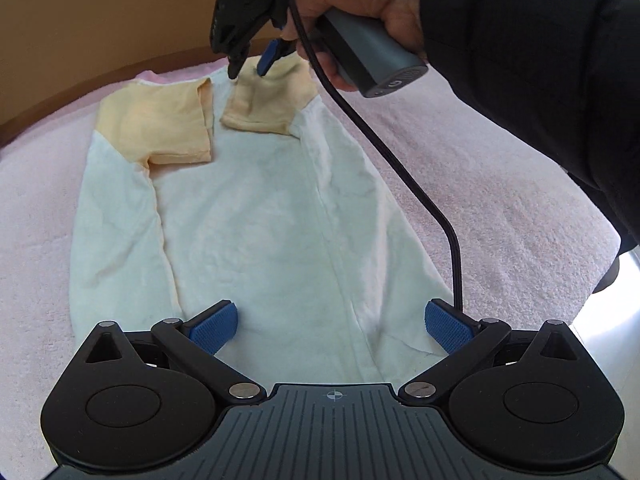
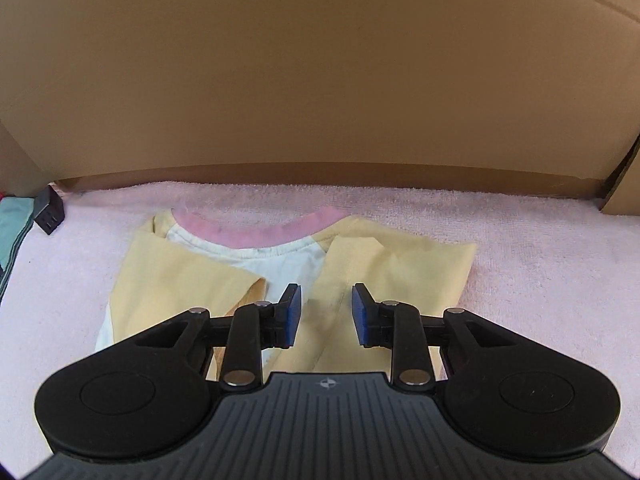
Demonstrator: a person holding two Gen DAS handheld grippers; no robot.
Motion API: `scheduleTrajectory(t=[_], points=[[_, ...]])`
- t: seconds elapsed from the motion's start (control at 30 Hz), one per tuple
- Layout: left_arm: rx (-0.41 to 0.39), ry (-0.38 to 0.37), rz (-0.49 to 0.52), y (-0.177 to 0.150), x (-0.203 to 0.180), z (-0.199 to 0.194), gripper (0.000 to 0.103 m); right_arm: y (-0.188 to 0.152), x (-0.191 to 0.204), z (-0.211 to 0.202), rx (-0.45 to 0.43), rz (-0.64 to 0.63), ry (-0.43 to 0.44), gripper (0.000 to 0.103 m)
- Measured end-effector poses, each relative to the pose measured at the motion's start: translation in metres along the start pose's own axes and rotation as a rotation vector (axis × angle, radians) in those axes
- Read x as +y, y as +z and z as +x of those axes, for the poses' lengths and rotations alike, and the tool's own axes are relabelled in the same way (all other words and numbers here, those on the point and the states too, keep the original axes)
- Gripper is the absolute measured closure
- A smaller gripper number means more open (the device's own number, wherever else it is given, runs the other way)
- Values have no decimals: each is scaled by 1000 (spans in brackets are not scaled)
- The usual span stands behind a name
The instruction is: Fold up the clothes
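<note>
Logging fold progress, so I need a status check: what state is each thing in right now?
Shirt: flat on the pink towel, side edges folded in.
Left yellow sleeve: folded onto the body.
Right yellow sleeve: folded onto the body.
Left hand-held gripper: open, empty, over the hem.
Right hand-held gripper: partly open, gripping nothing, above the right sleeve.

Shirt (image 1: 256, 208) lies flat on towel (image 1: 500, 208), both sleeves folded inward over chest. Cardboard wall (image 2: 320, 80) stands behind collar (image 2: 256, 232). Adapter (image 2: 50, 210) sits on towel, left of shirt.
</note>
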State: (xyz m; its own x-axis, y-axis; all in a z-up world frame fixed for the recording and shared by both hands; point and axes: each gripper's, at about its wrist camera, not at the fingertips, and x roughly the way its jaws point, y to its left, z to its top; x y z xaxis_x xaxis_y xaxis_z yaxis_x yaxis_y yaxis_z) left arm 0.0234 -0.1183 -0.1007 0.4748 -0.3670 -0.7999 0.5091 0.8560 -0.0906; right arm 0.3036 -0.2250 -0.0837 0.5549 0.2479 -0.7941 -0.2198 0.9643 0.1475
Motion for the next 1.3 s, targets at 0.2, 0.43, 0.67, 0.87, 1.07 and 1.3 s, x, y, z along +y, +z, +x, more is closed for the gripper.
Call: scheduleTrajectory(t=[0.2, 0.43, 0.67, 0.87, 1.07, 1.3], points=[[-8, 4, 3, -2, -1, -2, 0, 5, 2, 12, 30, -24, -46, 81], [-37, -4, -43, -3, 1, -3, 0, 4, -5, -23, -55, -22, 25, 96], [-47, -18, -90, -4, 5, -10, 7, 8, 15, -28, -94, -110, 131, 96], [-34, -36, -102, -5, 8, -13, 6, -3, 26, 9, 22, -144, 50, 88], [-21, -95, -155, -7, 25, -21, 6, -21, 1, -46, -82, -86, 146, 54], [-3, -72, -185, 2, 38, -13, 5, -80, -18, -104, -77, -186, 202, 54]])
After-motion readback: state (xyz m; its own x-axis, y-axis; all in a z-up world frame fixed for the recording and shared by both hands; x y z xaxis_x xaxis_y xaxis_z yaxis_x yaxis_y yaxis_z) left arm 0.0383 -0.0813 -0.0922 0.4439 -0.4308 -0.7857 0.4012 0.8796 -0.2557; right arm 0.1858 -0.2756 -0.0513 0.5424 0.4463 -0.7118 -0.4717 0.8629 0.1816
